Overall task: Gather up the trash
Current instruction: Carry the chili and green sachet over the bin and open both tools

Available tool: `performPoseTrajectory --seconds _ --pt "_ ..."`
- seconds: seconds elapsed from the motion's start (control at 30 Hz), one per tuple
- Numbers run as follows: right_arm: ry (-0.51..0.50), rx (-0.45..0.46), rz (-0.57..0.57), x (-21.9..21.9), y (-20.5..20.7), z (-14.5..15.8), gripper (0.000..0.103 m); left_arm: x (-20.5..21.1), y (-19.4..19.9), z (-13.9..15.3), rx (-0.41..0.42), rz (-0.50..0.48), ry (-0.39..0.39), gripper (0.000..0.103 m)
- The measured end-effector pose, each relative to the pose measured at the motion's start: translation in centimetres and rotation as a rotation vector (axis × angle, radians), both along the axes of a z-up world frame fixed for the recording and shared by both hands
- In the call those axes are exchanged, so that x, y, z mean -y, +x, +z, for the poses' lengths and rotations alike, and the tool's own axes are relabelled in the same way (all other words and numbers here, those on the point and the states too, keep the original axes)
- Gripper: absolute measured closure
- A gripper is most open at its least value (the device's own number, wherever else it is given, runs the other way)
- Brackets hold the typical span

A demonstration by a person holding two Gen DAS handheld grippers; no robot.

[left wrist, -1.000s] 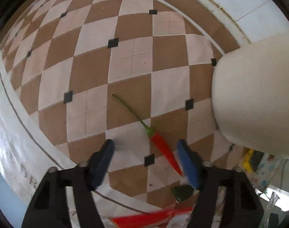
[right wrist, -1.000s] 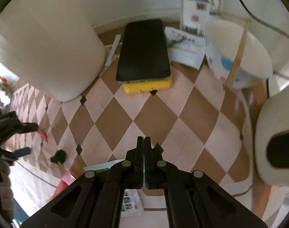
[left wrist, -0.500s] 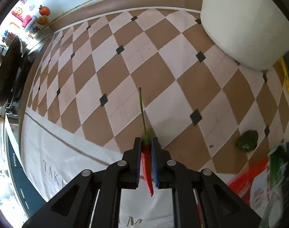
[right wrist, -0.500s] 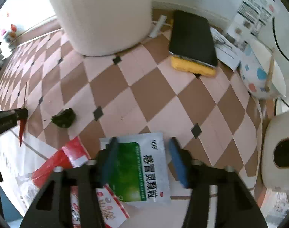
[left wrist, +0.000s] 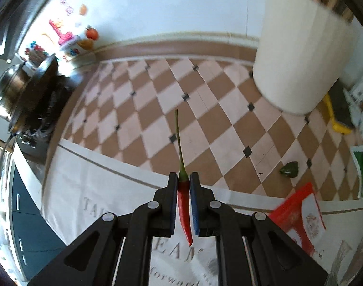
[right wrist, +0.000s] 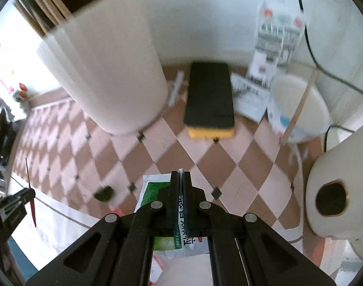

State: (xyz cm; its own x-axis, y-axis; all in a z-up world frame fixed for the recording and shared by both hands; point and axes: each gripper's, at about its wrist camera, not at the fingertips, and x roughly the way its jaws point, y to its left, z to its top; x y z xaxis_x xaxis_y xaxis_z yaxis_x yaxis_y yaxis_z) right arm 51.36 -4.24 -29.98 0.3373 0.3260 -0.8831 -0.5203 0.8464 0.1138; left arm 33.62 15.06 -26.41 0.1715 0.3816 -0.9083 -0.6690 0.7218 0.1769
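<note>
Left gripper (left wrist: 183, 186): its blue-padded jaws are pressing together on a red chili pepper (left wrist: 185, 211); the green stem is pointing away, the tip is hanging toward the camera, all lifted clear of the counter.
Right gripper (right wrist: 181, 178): its jaws are pinching the edge of a green-and-white sachet (right wrist: 155, 190), held up off the surface.
Writing on sachet: black Chinese characters are showing between the jaws, too cut off to read.
Writing on cloth: grey letters "EAN" and "forward" are showing on the white cloth (left wrist: 105, 190) under the left gripper; "TA" is starting a line further left.
Red wrapper (left wrist: 300, 214): it is lying at the near right, across the cloth's edge; its print is too blurred to read.
Green scrap (left wrist: 289, 169): it is sitting on the checkered tiles (left wrist: 205, 124), apart from the wrapper.
White bin (left wrist: 300, 59): it is standing at the far right, against the wall.
Open room: bare tiles are stretching from the cloth's border to the far wall, left of the bin.
Right-side edge: a black-and-yellow block (right wrist: 210, 100), printed leaflets (right wrist: 274, 45), a paper bowl (right wrist: 298, 112) and a paper roll (right wrist: 341, 183) are crowding the far right.
</note>
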Motion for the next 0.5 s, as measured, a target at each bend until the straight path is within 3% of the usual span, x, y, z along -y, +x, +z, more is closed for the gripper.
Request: performPoseTrajectory --seconds 0.1,0.2,0.5 --pt "0.034 0.021 0.033 -1.0 -0.2 2.0 0.101 -0.2 -2.6 2.3 0.047 0.014 0.025 0.095" --pt "0.070 0.031 0.090 -2.9 -2.9 3.8 0.101 -1.2 -6.3 4.0 0.076 0.049 0.036 0.095" --pt "0.131 -0.014 0.350 -10.8 -18.7 6.8 0.101 -4.3 -23.1 7.2 0.110 0.223 0.076 0.095"
